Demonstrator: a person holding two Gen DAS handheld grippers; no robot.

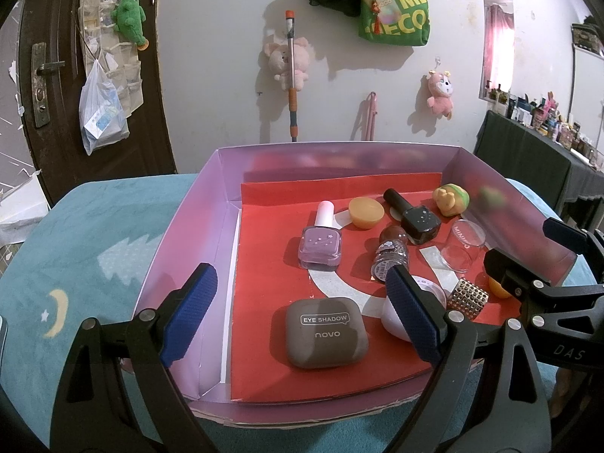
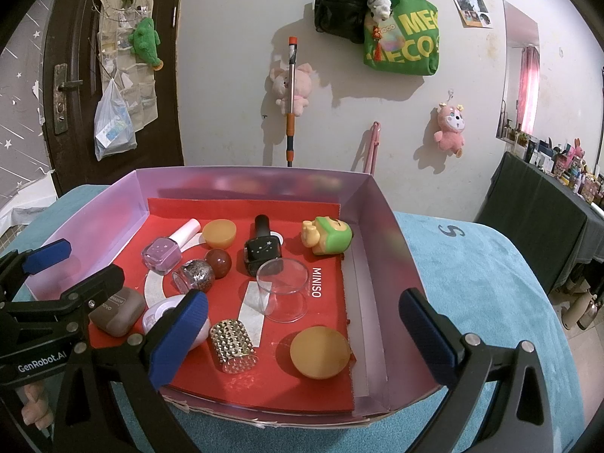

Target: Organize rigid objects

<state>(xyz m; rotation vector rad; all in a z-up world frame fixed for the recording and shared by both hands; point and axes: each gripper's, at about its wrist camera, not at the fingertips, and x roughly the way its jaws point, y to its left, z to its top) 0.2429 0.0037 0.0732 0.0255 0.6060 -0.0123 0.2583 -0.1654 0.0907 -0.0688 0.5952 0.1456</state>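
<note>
A teal blanket (image 2: 472, 271) with a moon and tree pattern covered the surface, and on it sat a shallow box (image 1: 181, 234) with pale purple walls and a red liner (image 2: 328, 370) printed MINISO. All the task's small things lay inside the box on that liner.

The left gripper (image 1: 302, 321) hovered over the near left part of the box, its 2 blue-padded fingers (image 1: 192, 313) spread wide with nothing pinched between them. The right gripper (image 2: 302, 343) hovered over the near right part, its fingers (image 2: 426, 336) likewise spread wide and empty.

A clear plastic cup (image 2: 283, 288) lay tilted near the middle right. A brown eye shadow case (image 1: 326, 332) sat at the near left, just beside a white round container (image 1: 392, 317) partly hidden behind a left finger. A large orange dome (image 2: 320, 351) rested near the front right. A green and yellow toy figure (image 2: 327, 236) lay on its side at the far right. A purple nail polish bottle (image 1: 320, 245) with a white cap lay toward the back left, a black nail polish bottle (image 1: 415, 215) toward the back centre, and a glitter bottle (image 1: 390, 256) with a brown round cap between them. A gold studded cylinder (image 2: 232, 343) lay near the front centre. A smaller orange dome (image 1: 365, 212) sat at the back, between the 2 polish bottles.
</note>
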